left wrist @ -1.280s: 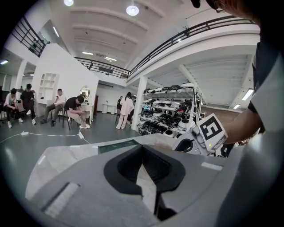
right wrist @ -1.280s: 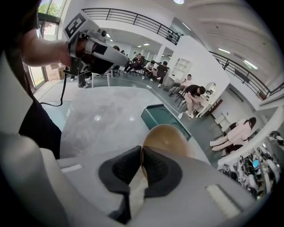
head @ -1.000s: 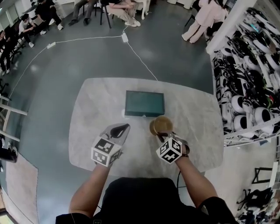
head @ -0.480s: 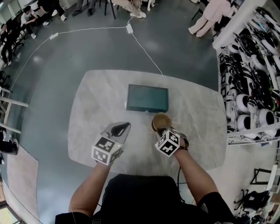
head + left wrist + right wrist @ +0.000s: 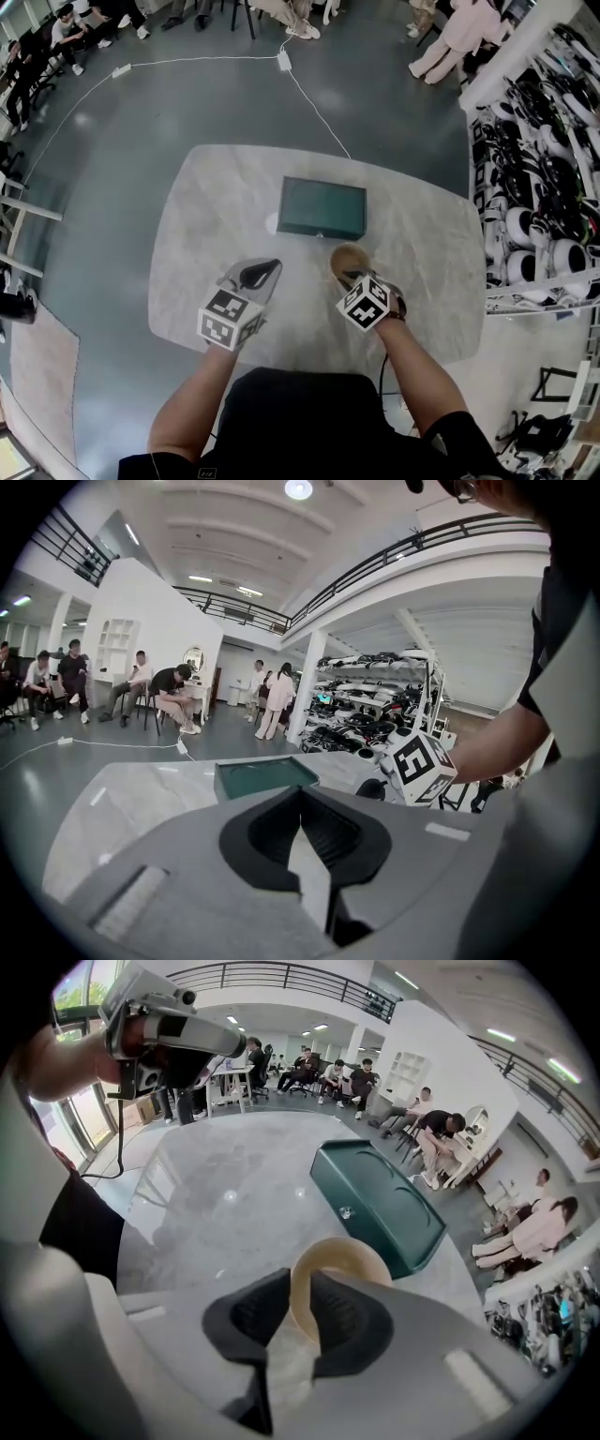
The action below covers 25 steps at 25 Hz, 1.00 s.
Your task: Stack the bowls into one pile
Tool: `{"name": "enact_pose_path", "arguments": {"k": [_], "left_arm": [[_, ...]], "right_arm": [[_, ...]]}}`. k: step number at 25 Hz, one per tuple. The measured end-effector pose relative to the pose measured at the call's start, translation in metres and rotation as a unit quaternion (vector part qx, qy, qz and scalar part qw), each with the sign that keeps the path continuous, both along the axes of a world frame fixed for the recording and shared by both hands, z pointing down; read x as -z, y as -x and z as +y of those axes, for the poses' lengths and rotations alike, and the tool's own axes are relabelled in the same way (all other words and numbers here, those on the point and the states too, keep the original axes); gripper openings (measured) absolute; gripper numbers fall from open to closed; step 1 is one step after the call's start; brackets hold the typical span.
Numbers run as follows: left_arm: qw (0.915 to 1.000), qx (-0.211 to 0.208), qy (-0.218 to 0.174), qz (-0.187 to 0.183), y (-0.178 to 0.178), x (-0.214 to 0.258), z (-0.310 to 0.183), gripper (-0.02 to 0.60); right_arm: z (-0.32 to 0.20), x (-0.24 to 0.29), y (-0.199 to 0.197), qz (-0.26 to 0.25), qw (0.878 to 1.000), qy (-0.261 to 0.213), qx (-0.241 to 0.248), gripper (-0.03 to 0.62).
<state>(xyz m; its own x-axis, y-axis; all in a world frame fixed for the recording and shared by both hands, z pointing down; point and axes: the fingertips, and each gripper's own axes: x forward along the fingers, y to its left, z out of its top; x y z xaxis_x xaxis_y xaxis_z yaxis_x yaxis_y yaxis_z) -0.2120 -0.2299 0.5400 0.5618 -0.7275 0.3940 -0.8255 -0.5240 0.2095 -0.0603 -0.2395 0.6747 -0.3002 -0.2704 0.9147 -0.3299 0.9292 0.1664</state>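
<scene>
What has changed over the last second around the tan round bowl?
The right gripper sank slightly with the tan round bowl, and its jaws have just been opening. The bowl's rim is still between them, apparently released. The left gripper stayed shut and empty over the pale marble table. The dark green rectangular case has not moved.

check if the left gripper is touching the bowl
Apart. The head view shows bare table between the left gripper and the bowl.
</scene>
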Motion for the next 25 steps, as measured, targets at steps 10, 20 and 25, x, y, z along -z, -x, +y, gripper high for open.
{"name": "enact_pose_path", "arguments": {"k": [10, 20, 25], "left_arm": [[0.9995, -0.03, -0.014, 0.005, 0.004, 0.021, 0.032, 0.011], [0.9977, -0.038, -0.057, -0.003, -0.009, 0.051, 0.046, 0.011], [0.9979, -0.024, -0.061, -0.004, -0.028, 0.066, 0.054, 0.011]], "right_arm": [[0.038, 0.047, -0.003, -0.034, 0.997, -0.024, -0.064, 0.072], [0.068, 0.082, -0.028, -0.1, 0.986, -0.042, -0.125, 0.071], [0.072, 0.103, -0.05, -0.147, 0.979, -0.057, -0.131, 0.052]]}}
